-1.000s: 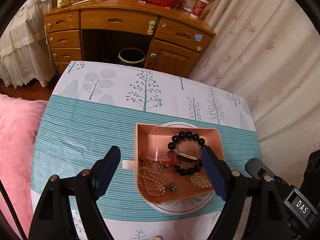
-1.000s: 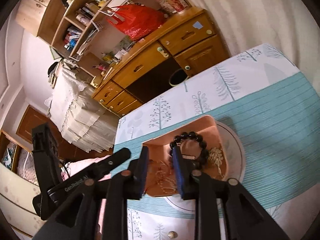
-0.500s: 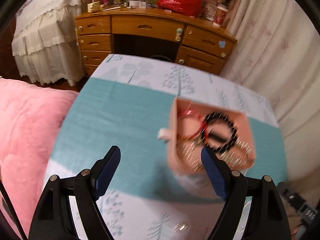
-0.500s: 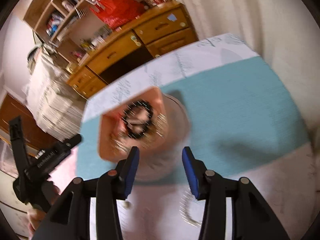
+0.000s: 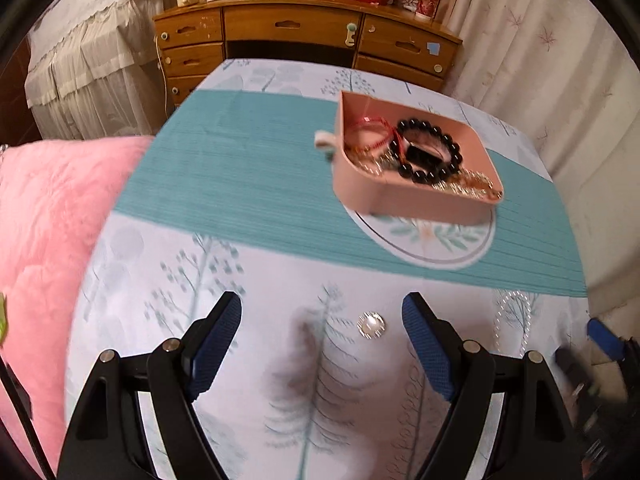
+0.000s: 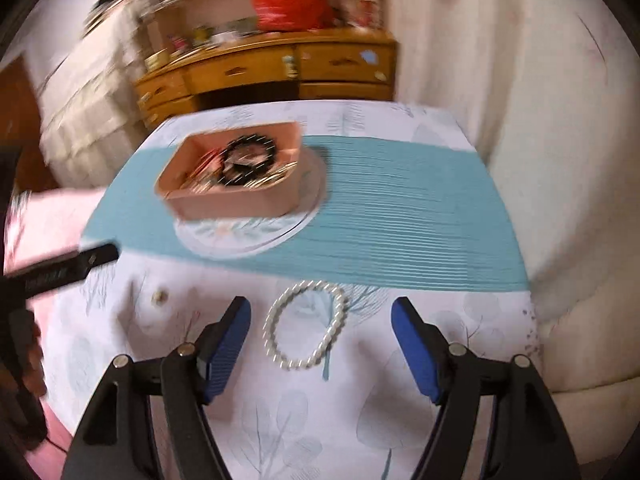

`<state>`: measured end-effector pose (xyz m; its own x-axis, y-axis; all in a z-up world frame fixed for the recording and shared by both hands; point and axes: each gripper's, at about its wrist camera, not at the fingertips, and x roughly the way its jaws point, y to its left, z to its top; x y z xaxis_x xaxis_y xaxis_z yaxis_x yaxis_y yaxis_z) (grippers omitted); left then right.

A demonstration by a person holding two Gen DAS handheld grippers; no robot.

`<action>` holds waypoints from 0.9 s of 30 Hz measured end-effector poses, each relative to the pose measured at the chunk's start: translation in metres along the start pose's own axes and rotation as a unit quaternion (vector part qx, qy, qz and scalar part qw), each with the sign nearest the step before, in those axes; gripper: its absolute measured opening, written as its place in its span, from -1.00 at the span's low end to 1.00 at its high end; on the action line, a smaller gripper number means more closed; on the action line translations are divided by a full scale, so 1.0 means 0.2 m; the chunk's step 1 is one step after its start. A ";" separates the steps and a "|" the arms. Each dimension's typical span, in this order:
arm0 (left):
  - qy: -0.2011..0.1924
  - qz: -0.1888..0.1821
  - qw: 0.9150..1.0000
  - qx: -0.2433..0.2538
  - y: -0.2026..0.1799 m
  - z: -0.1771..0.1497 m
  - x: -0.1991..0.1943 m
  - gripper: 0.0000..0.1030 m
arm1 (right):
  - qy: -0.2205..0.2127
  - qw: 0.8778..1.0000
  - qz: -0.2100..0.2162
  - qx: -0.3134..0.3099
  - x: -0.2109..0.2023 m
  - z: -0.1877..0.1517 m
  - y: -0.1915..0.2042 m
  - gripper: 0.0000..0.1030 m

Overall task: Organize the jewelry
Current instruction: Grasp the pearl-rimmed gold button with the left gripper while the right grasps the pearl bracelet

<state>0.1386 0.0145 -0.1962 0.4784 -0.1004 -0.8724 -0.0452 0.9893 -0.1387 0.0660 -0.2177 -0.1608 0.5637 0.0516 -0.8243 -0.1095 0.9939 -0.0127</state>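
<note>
A pink plastic box (image 5: 404, 196) sits on a round white plate (image 5: 432, 248). It holds a black bead bracelet (image 5: 430, 152), a red string (image 5: 372, 134) and shiny chains. A white pearl bracelet (image 6: 306, 330) lies flat on the bench, near a small round shiny stud (image 5: 371, 325).
</note>
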 end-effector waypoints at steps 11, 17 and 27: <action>-0.005 0.015 1.000 -0.010 -0.12 -0.14 0.08 0.45 | -0.023 0.977 0.026 -0.208 0.02 -0.22 0.19 0.40; -0.002 0.023 1.000 -0.011 -0.15 -0.16 0.16 0.05 | -0.005 0.976 0.047 -0.211 0.11 -0.19 0.14 -0.31; -0.003 0.032 0.999 0.006 -0.21 -0.16 0.22 -0.26 | 0.041 0.972 0.094 -0.209 0.25 -0.16 0.10 -0.65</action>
<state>0.1325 -0.0341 -0.2443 0.4795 -0.0370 -0.8768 -0.0642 0.9950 -0.0771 0.0661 -0.1978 -0.2195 0.4362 0.2039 -0.8765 -0.5377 0.8401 -0.0722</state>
